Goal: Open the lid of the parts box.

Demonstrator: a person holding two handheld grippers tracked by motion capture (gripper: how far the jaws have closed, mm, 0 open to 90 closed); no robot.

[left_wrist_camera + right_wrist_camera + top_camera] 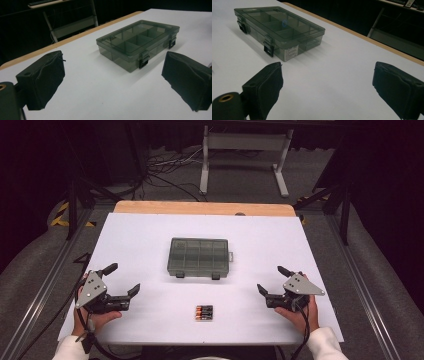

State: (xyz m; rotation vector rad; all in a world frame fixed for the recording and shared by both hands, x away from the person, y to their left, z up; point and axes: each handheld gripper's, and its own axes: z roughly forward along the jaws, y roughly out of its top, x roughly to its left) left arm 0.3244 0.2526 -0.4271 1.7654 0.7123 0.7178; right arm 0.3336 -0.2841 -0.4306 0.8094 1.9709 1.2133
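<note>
Dark floor and black curtains surround the worktop [150, 235], whose flat white sheet leaves a bare wooden strip along the far edge and wide open room on every side of the things on it. Near the middle lies a smoky-green translucent plastic compartment box [199, 257], rectangular, lid shut, two dark latches on its near edge; a small white label sits on one short wall in the right gripper view, its print too small to read. The left hand-held gripper [122, 279] rests near the left front edge, well apart from the box, its padded black jaws spread wide with nothing between them. The right hand-held gripper [272, 279] mirrors it near the right front edge, jaws likewise wide and empty. Between them, near the front edge, lies a tight row of small black-and-orange batteries [204, 312].
</note>
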